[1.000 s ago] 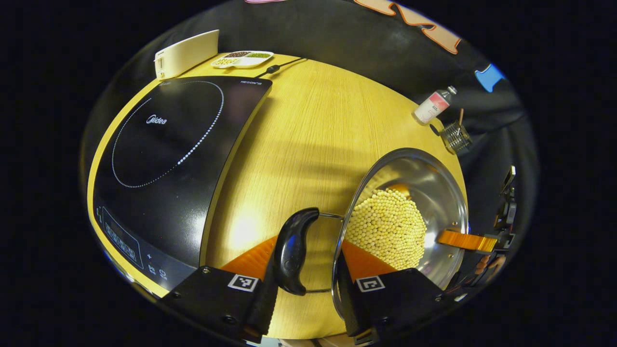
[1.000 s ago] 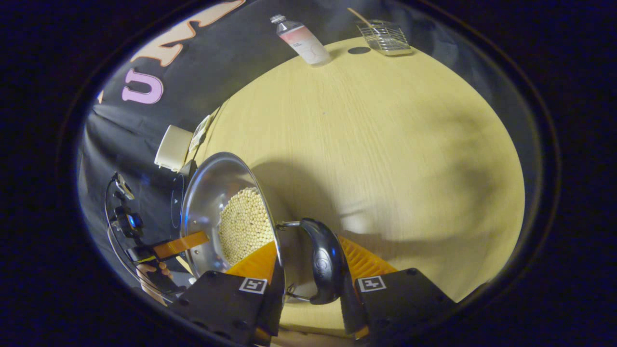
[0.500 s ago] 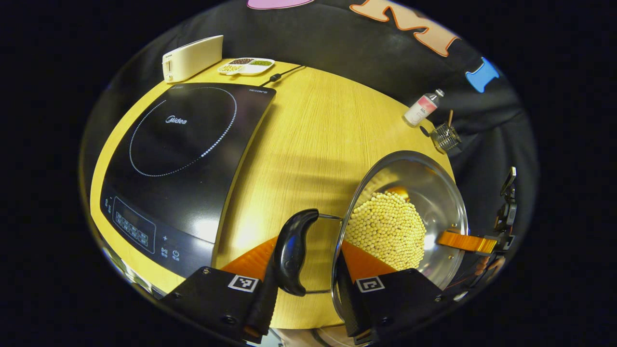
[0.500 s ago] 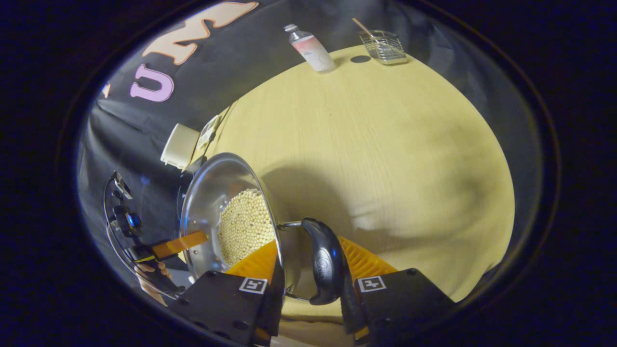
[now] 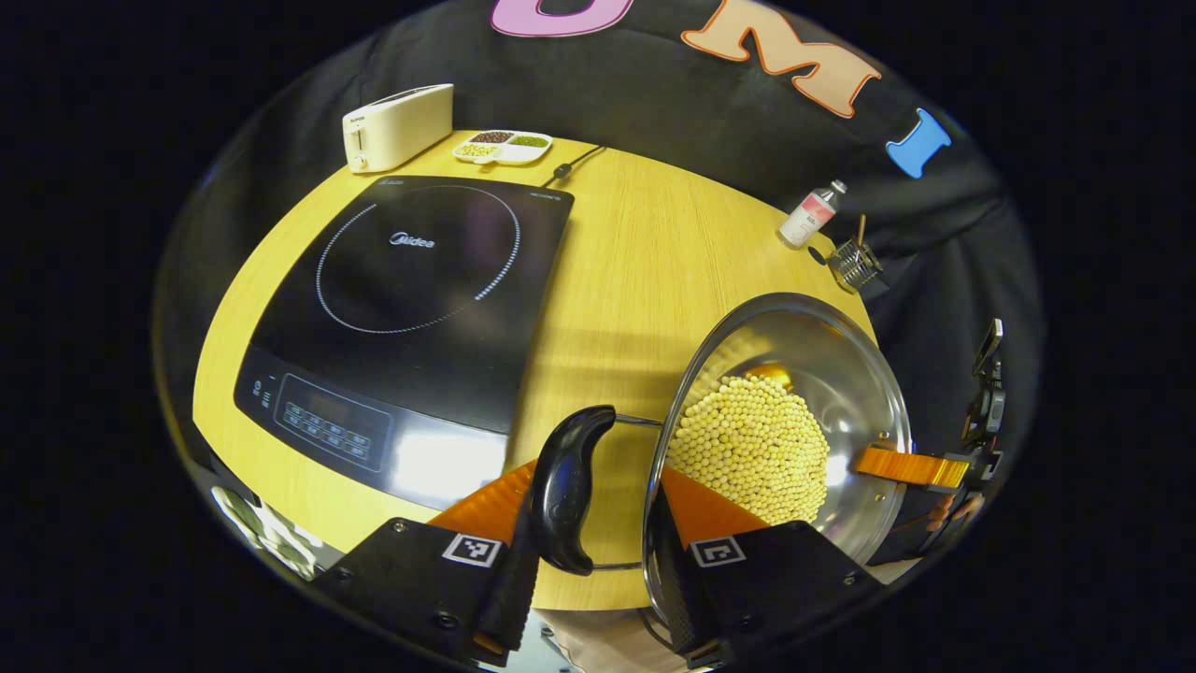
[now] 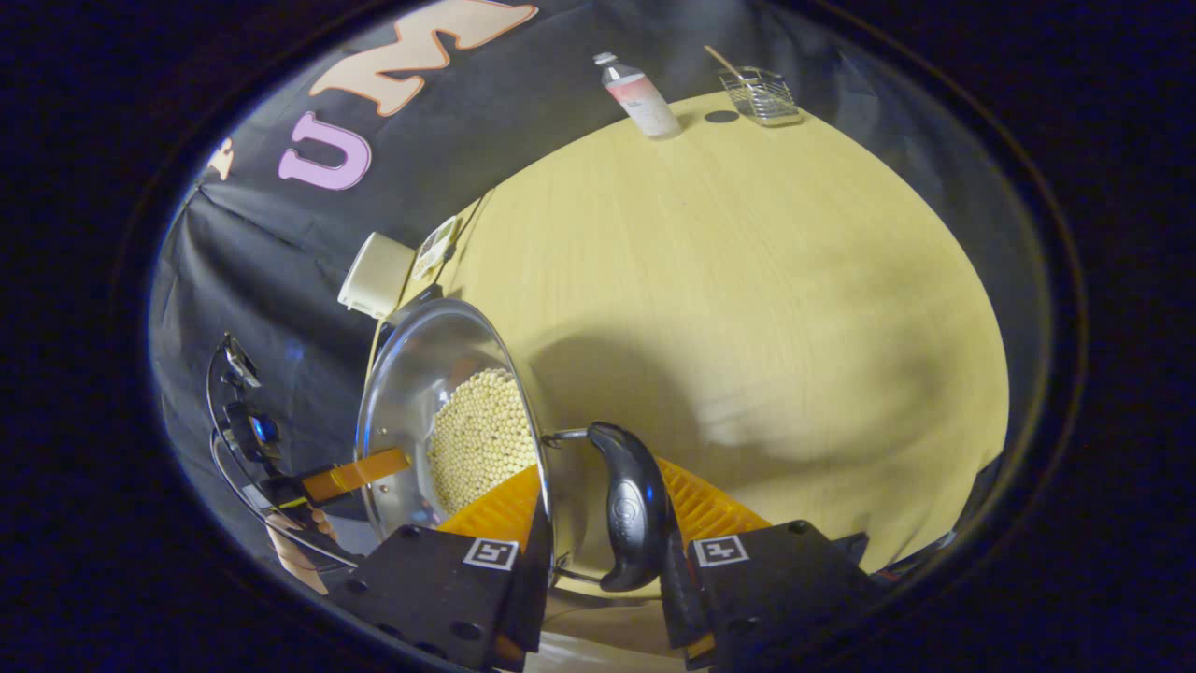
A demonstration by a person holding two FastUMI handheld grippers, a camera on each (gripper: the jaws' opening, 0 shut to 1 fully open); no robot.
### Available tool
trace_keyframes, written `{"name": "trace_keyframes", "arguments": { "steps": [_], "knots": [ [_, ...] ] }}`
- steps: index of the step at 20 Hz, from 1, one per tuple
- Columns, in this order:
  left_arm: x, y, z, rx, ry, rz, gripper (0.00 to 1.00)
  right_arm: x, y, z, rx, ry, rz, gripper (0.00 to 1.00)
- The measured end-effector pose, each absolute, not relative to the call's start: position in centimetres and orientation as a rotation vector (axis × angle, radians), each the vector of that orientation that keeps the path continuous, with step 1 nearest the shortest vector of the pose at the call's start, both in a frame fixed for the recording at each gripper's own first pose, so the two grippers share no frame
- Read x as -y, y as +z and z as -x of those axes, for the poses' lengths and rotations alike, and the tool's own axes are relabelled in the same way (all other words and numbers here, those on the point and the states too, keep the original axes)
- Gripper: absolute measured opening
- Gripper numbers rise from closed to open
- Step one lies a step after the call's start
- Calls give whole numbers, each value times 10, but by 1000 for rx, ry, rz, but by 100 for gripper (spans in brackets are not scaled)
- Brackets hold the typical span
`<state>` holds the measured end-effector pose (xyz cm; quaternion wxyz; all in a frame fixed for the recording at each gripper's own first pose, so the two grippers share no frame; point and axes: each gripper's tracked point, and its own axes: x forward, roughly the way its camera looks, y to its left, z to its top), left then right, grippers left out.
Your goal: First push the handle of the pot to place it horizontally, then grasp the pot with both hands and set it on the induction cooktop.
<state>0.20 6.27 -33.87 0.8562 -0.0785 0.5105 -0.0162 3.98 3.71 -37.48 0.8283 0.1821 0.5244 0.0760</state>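
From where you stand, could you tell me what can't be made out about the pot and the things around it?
- Underside of the pot: both views look in from above, so its clearance above the table is hidden.
- Left tool contact on the handle: left gripper view, the handle covers the pads.
- Bottle label: right gripper view, too small.
- Cooktop controls: left gripper view, too small.

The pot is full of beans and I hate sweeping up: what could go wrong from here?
1. The pot holds loose beans and has no lid; any tilt between the left gripper and right gripper could spill them.
2. Each gripper seems to pinch only a thin handle and the rim, so the loaded pot might slip or swing.
3. The cooktop is glassy; a hard landing could slide or scratch it.
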Motion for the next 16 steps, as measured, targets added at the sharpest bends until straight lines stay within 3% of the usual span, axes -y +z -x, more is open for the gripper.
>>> {"name": "trace_keyframes", "arguments": {
  "steps": [10, 11, 12, 16],
  "knots": [
    [-183, -299, -25, -1038, -80, 135, 61, -172, -362, -37, -1070, 114, -477, 53],
    [-196, -297, -30, -1036, -83, 132, 62, -186, -362, -40, -1066, 109, -485, 46],
    [-208, -297, -35, -1034, -86, 131, 57, -200, -363, -42, -1061, 103, -486, 46],
    [-246, -297, -53, -1031, -100, 127, 59, -240, -364, -58, -1035, 83, -499, 46]
  ]
}}
